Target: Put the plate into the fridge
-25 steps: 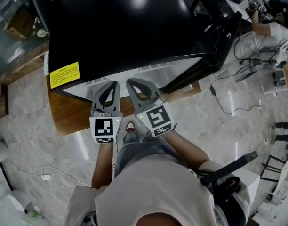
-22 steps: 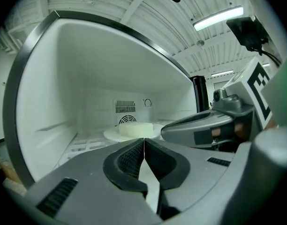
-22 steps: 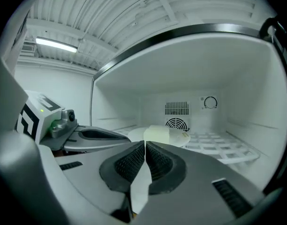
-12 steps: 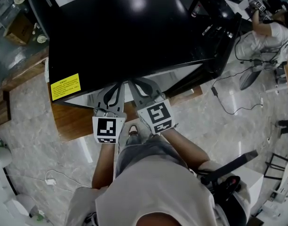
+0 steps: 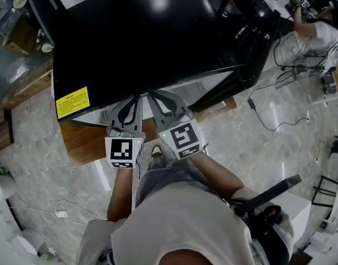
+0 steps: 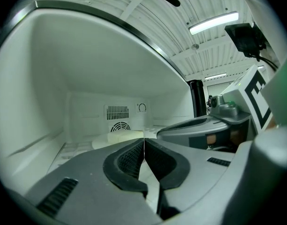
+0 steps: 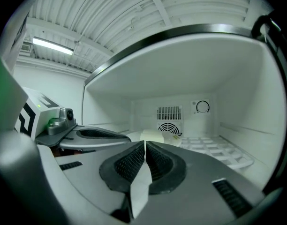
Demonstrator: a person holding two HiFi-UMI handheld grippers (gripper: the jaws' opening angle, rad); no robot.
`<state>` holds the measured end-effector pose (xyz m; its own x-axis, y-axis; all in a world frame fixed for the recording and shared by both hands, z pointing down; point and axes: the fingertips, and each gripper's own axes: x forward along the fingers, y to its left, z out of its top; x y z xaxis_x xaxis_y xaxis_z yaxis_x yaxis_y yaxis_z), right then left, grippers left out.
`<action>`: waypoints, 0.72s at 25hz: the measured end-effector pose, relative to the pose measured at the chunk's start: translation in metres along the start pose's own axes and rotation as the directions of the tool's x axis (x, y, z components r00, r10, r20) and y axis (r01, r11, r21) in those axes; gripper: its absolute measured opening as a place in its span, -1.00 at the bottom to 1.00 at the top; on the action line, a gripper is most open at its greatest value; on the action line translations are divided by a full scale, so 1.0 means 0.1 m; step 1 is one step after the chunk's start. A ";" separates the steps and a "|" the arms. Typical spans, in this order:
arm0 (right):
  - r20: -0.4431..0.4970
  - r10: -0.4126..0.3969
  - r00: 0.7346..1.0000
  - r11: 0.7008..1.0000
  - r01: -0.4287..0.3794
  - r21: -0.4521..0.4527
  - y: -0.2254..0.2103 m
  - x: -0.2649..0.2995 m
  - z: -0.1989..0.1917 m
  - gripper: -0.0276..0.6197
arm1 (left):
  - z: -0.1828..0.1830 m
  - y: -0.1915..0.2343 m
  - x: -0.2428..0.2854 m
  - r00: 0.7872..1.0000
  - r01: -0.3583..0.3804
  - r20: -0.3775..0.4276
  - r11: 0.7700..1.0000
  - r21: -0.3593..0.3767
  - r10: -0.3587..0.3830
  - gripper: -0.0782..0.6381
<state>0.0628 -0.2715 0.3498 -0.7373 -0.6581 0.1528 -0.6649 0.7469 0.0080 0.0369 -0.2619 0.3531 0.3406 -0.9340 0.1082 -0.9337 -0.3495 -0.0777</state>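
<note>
Looks to me like the plate (image 6: 119, 138) is already lying on the shelf (image 7: 218, 150) deep in the fridge (image 5: 147, 32), and my left gripper (image 6: 144, 146) and right gripper (image 7: 145, 149) are both pressed together on nothing at its mouth, so next I'd back out and close it up.
</note>
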 end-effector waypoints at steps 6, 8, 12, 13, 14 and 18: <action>-0.005 -0.009 1.000 1.000 0.009 -0.020 0.04 -0.16 -0.02 -0.84 | 0.02 -0.12 -0.11 1.000 -0.018 0.007 1.000 -0.005 0.018 -0.72; -0.003 -0.025 1.000 0.999 0.025 -0.022 0.03 -0.24 -0.04 -0.84 | 0.01 -0.14 -0.15 0.999 -0.034 0.013 0.999 0.002 0.034 -0.72; -0.010 -0.027 1.000 0.999 0.027 -0.021 0.08 -0.45 -0.10 -0.85 | -0.03 -0.25 -0.28 0.999 -0.049 0.009 0.999 -0.021 0.050 -0.73; -0.014 -0.025 1.000 0.999 0.025 -0.022 0.09 -0.50 -0.11 -0.85 | -0.04 -0.28 -0.31 0.999 -0.054 0.006 0.998 -0.030 0.054 -0.72; -0.017 -0.025 1.000 0.999 0.024 -0.022 0.10 -0.57 -0.12 -0.86 | -0.04 -0.31 -0.34 0.998 -0.058 0.003 0.998 -0.039 0.058 -0.72; -0.026 -0.028 0.999 0.999 0.027 -0.031 0.10 -0.87 -0.14 -0.86 | -0.01 -0.47 -0.46 0.997 -0.076 0.000 0.995 -0.057 0.076 -0.72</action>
<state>0.1223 -0.2052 0.3505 -0.7153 -0.6757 0.1783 -0.6804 0.7316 0.0424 0.0651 -0.2025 0.3523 0.2686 -0.9579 0.1018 -0.9617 -0.2727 -0.0287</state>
